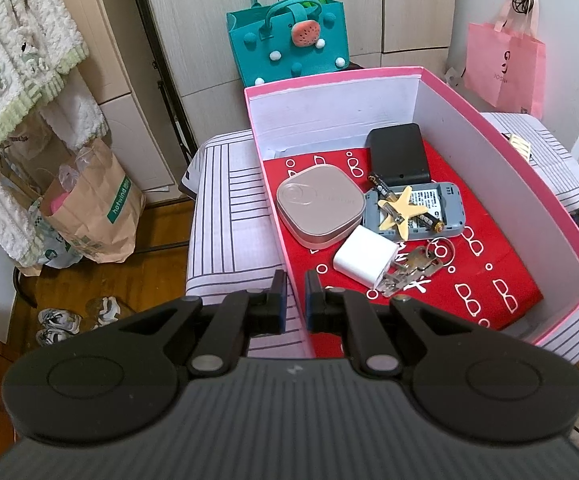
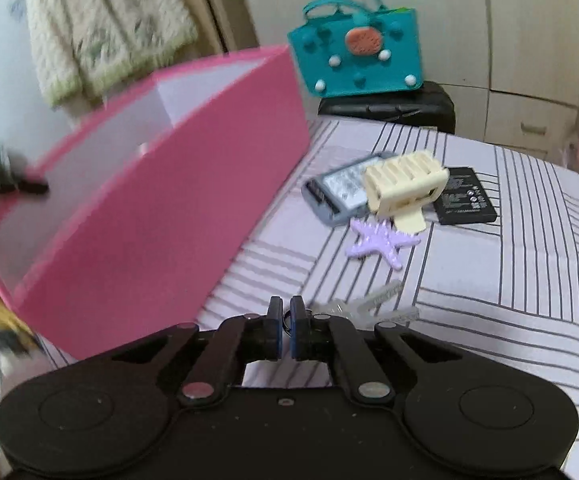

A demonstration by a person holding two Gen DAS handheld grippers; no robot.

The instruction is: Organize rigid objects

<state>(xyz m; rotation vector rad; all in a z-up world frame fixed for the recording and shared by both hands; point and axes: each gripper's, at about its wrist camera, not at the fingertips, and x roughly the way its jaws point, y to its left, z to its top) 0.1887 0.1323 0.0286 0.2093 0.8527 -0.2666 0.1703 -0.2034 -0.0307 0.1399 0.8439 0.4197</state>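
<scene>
A pink box (image 1: 501,148) with a red patterned bottom holds a beige square case (image 1: 317,210), a black block (image 1: 399,154), a grey device (image 1: 413,210) with a cream star (image 1: 399,212) and a battery on it, a white charger (image 1: 365,262) and keys (image 1: 413,270). My left gripper (image 1: 295,294) straddles the box's left wall, jaws narrowly apart. My right gripper (image 2: 286,320) is shut on the ring of a bunch of keys (image 2: 369,306) just above the striped cloth, right of the pink box (image 2: 161,216). Beyond lie a purple star (image 2: 381,242), a cream holder (image 2: 405,184), a grey device (image 2: 335,192) and a black battery (image 2: 465,196).
The striped cloth (image 2: 509,280) covers the table. A teal bag (image 1: 289,40) stands behind the box on a black case (image 2: 389,106). A pink bag (image 1: 505,68) hangs at the right. A paper bag (image 1: 93,216) and shoes (image 1: 73,316) are on the floor at the left.
</scene>
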